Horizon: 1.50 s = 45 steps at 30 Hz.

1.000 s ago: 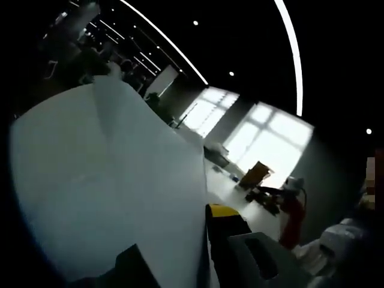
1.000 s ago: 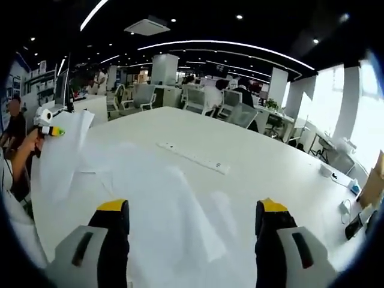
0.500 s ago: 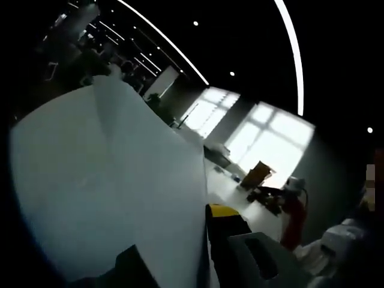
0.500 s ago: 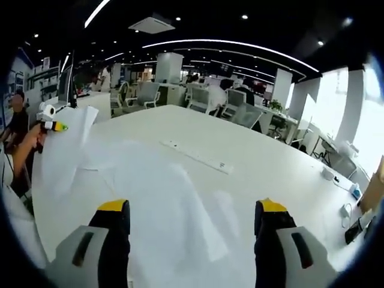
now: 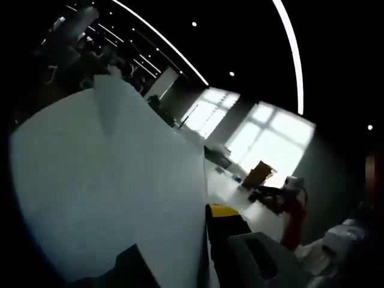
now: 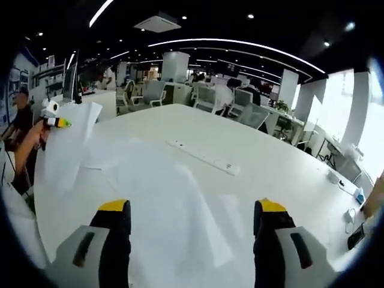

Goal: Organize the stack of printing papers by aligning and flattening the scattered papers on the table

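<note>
- Office room with ceiling light strips and bright windows surrounds my white table [image 6: 276,156], which spans most of the right gripper view.
- On it I see loose papers [image 6: 162,198] spread flat through the centre and lower middle, overlapping each other, with a power strip [image 6: 204,158] just above them.
- My right gripper [image 6: 191,211] is at the bottom of that view, its jaws wide apart over the papers and holding nothing.
- At the far left of the same view my left gripper [image 6: 58,122] is clenched on a sheet [image 6: 69,147], which hangs lifted above the table edge.
- From the left gripper view the sheet [image 5: 114,180] covers the left half, pinched between the jaws of the left gripper [image 5: 201,240] at the bottom.
</note>
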### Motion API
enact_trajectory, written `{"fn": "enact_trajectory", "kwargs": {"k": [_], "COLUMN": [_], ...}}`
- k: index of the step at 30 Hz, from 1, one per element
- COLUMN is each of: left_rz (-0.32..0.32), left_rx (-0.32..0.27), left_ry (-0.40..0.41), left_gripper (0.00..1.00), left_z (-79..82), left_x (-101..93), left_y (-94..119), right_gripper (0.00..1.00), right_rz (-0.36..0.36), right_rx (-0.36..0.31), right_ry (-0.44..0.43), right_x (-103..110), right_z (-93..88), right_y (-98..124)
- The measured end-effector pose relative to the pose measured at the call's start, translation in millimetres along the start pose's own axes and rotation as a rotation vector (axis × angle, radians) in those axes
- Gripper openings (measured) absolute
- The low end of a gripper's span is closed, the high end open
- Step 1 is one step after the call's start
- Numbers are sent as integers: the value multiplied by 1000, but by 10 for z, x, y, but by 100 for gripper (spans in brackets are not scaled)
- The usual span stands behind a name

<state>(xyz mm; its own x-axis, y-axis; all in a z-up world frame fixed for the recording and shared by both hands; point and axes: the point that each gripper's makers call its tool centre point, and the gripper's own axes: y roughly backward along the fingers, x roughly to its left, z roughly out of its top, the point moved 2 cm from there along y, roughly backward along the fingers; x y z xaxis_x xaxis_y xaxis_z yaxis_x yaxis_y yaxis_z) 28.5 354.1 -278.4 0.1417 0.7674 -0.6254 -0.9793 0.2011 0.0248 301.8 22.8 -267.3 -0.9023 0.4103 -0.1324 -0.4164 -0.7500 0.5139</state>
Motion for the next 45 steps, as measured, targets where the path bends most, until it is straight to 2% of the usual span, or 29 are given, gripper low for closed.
{"fn": "enact_trajectory", "kwargs": {"k": [2, 9, 19, 25, 32, 45], "left_rz": [-3, -4, -4, 0, 1, 5], "left_rx": [-1, -1, -6, -2, -8, -12], "left_ry": [0, -5, -16, -17, -20, -37], "left_gripper": [6, 6, 6, 6, 6, 6], "left_z": [5, 12, 27, 25, 25, 31], "left_x": [-15, -39, -60, -54, -48, -19], "left_y": [-2, -1, 13, 31, 62, 93], "right_gripper": [75, 81, 81, 81, 80, 80], "right_rz": [15, 35, 41, 53, 58, 74], "right_rx": [-3, -44, 7, 0, 41, 62], "right_ry": [3, 15, 3, 20, 41, 38], "right_x": [11, 31, -2, 34, 100, 140], "right_z": [13, 128, 38, 87, 65, 53], "right_y": [-25, -104, -251, -306, -409, -524]}}
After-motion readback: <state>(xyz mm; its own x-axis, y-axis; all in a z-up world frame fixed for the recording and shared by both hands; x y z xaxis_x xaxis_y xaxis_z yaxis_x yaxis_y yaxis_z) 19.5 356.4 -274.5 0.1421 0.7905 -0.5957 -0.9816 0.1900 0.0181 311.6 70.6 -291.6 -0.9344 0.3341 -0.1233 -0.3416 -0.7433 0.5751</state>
